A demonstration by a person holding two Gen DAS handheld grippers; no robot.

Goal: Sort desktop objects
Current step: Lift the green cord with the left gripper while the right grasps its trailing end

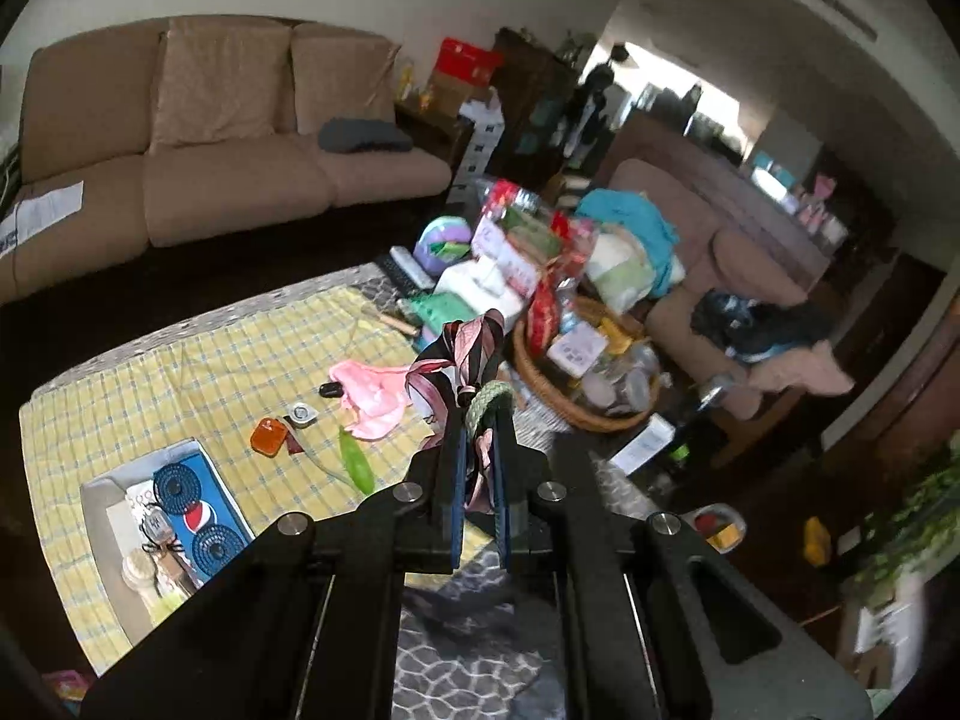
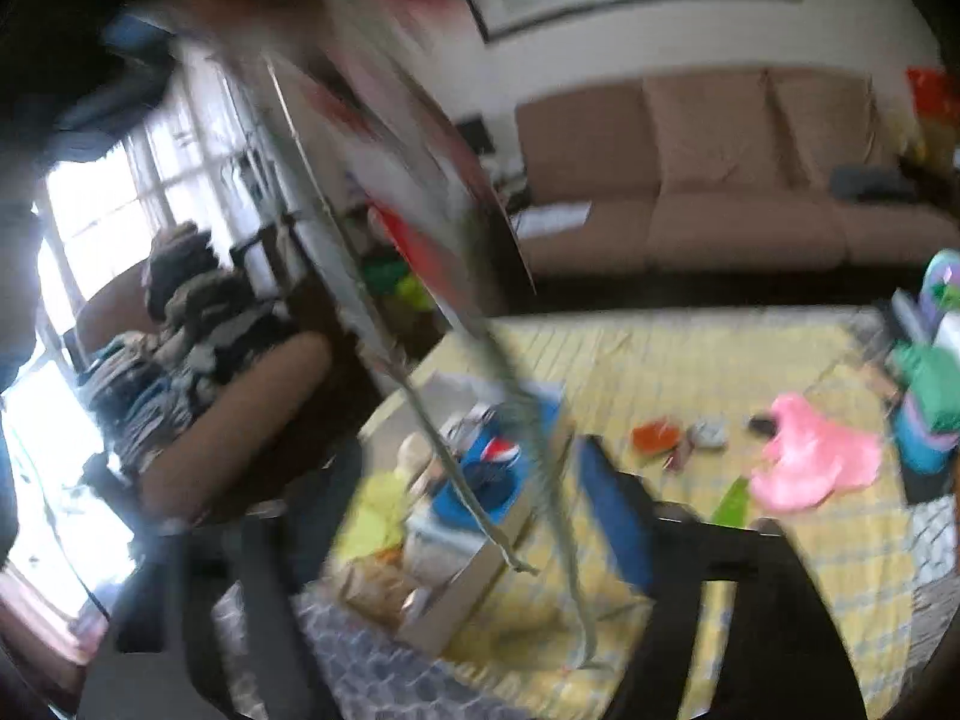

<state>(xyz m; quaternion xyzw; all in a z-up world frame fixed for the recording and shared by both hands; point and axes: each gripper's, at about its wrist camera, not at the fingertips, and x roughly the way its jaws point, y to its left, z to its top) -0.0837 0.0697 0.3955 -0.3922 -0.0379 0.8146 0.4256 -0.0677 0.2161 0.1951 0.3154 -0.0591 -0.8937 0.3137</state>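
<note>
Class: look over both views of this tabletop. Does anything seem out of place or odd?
Yes. The left tongs pinch a green cord and a patterned ribbon in mid-air. On the yellow cloth, a pink bag lies crumpled.

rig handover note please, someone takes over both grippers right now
Left gripper: jaws shut on a green cord with a pink-and-black ribbon, held up above the table.
Right gripper: view badly blurred; jaws look open and empty, with cords dangling in front.
Box at the near corner of the yellow checked cloth already holds several items.
Still loose on the cloth: orange piece, small silver item, green pod-shaped item, pink bag, small black item.
Left to do: place the held cord, then sort those.
</note>
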